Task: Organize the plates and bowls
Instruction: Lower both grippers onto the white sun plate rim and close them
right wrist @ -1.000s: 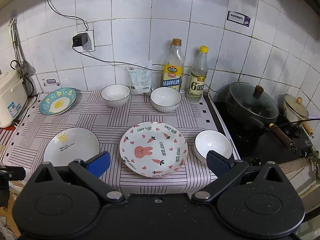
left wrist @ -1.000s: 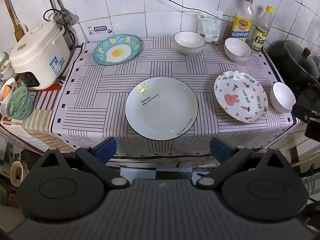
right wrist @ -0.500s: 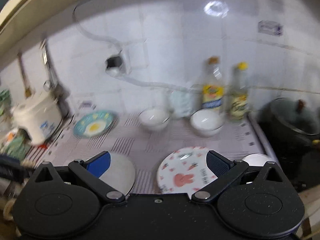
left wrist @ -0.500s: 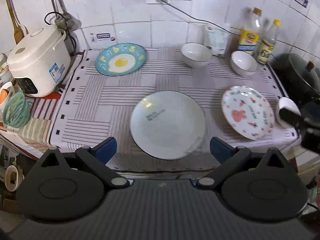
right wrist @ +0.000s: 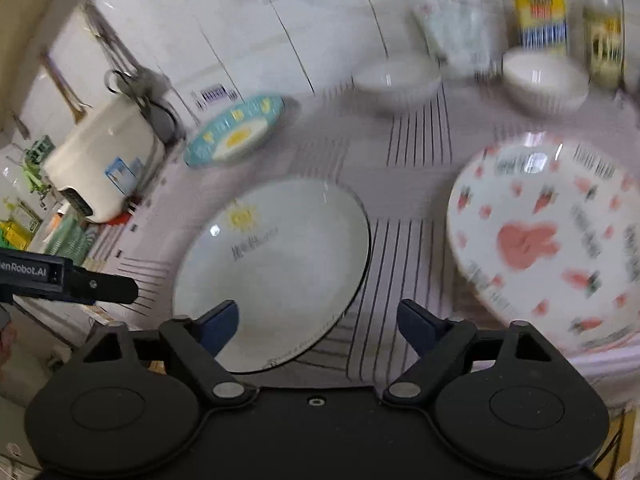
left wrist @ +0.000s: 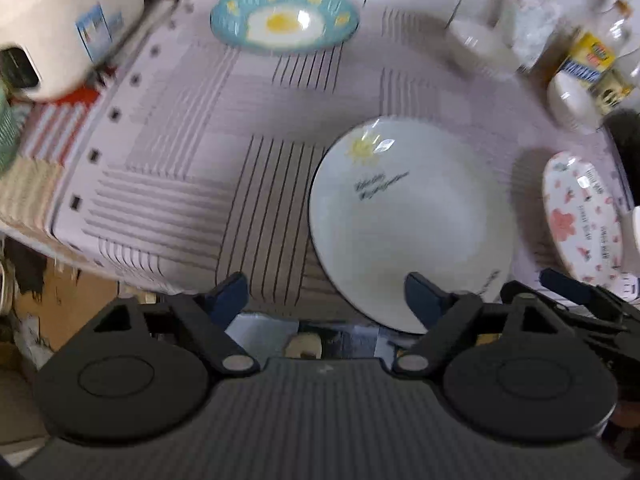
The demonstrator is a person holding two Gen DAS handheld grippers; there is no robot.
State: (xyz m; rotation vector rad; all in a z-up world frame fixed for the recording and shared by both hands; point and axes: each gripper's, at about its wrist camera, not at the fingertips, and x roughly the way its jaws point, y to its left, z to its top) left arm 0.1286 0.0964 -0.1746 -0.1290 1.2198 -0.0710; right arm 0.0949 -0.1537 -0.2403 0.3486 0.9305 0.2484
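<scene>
1. Left wrist view: striped cloth (left wrist: 180, 152) covers a counter against a tiled wall. My left gripper (left wrist: 326, 296) fills the bottom of the frame, its jaws closing with nothing between them. The white sun plate (left wrist: 412, 220) lies right of centre. Its near rim sits just behind my right-hand fingertip (left wrist: 420, 296), so the plate is up and to the right of the gap. An egg plate (left wrist: 284, 16) sits at top centre, a rabbit plate (left wrist: 584, 220) at the right edge, and two white bowls (left wrist: 476, 40) at upper right.

2. Right wrist view: the same cloth and wall, blurred. My right gripper (right wrist: 316, 320) is also closing on nothing. The sun plate (right wrist: 276, 272) lies lower left of centre, its near rim passing between my fingertips. The rabbit plate (right wrist: 548, 240) lies right of them. My left gripper's finger (right wrist: 92, 286) pokes in at the left edge. Both grippers look close to the sun plate; I judge the right one better lined up on its rim.
</scene>
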